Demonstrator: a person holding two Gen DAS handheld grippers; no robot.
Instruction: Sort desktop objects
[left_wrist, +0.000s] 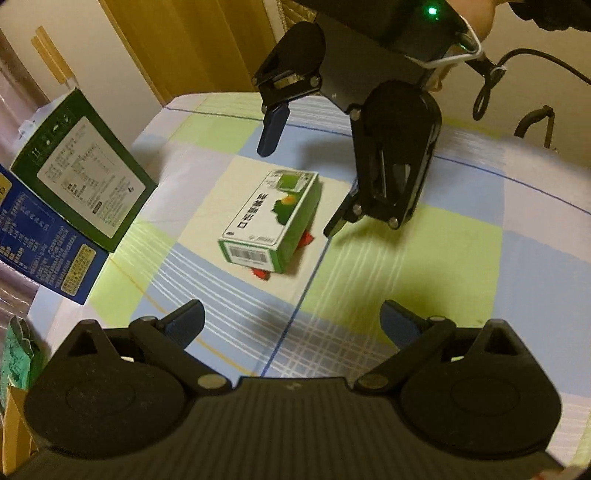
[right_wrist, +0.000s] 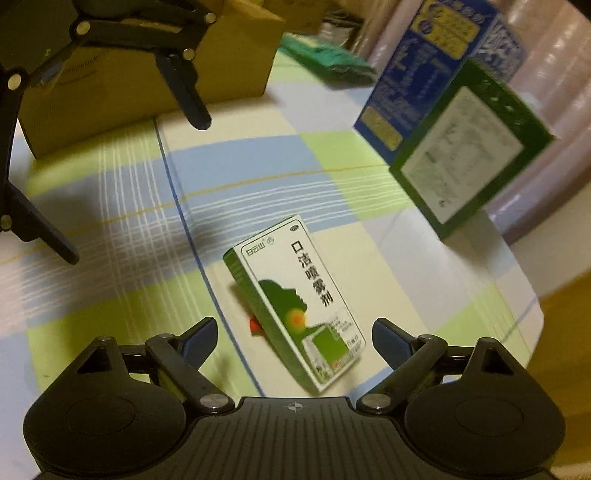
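Item: green-and-white carton (right_wrist: 295, 306), light stiff card, ahead between right gripper (right_wrist: 293, 341) fingers | Jaws: both wide, empty; left gripper (left_wrist: 291, 325) | Underneath: red object (right_wrist: 255, 326), possibly tilting it | Grip: long sides.

Both wrist fisheyes are looking steeply down, close over the pastel checked tablecloth (left_wrist: 461, 240), facing each other, sharing the green-and-white cardboard box (left_wrist: 271, 218) (right_wrist: 295, 299).

- We've got the right gripper (right_wrist: 293, 341) wide open over a green-and-white box (right_wrist: 295, 299), not touching it.
- Cardboard box (right_wrist: 147, 74) sits far left, left gripper (right_wrist: 140, 192) hovering nearby.
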